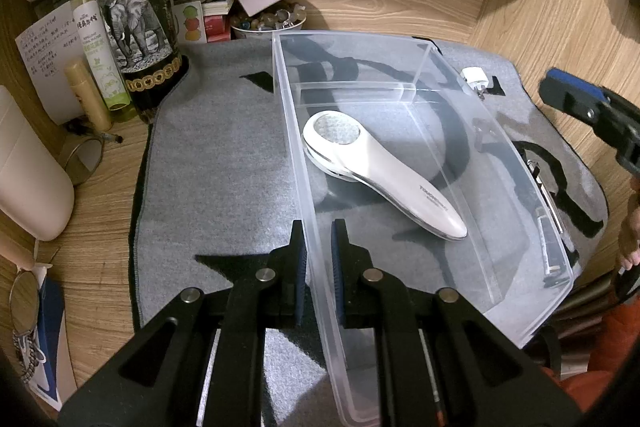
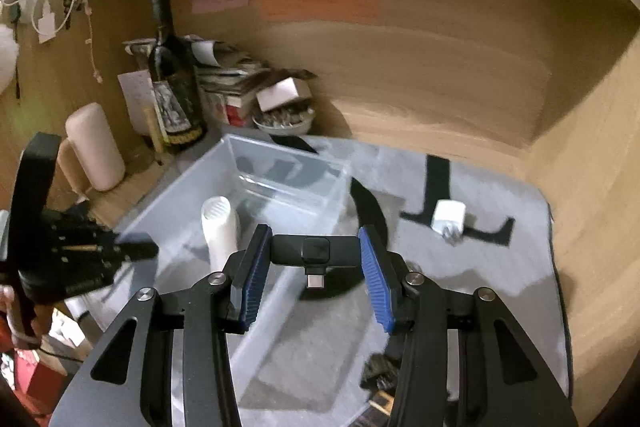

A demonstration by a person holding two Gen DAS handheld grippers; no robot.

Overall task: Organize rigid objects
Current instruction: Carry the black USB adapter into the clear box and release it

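A clear plastic box with an inner divider sits on a grey mat. A white handheld device lies inside it. My left gripper is shut on the box's left wall. In the right wrist view my right gripper is shut on a small black USB-C gadget, held above the mat just right of the box. The white device shows inside the box. A white charger plug lies on the mat to the right; it also shows in the left wrist view.
A dark wine bottle, a spray bottle, a bowl of small items, papers and a white cylinder crowd the back left. Wooden walls close the back and right. Small dark items lie on the mat.
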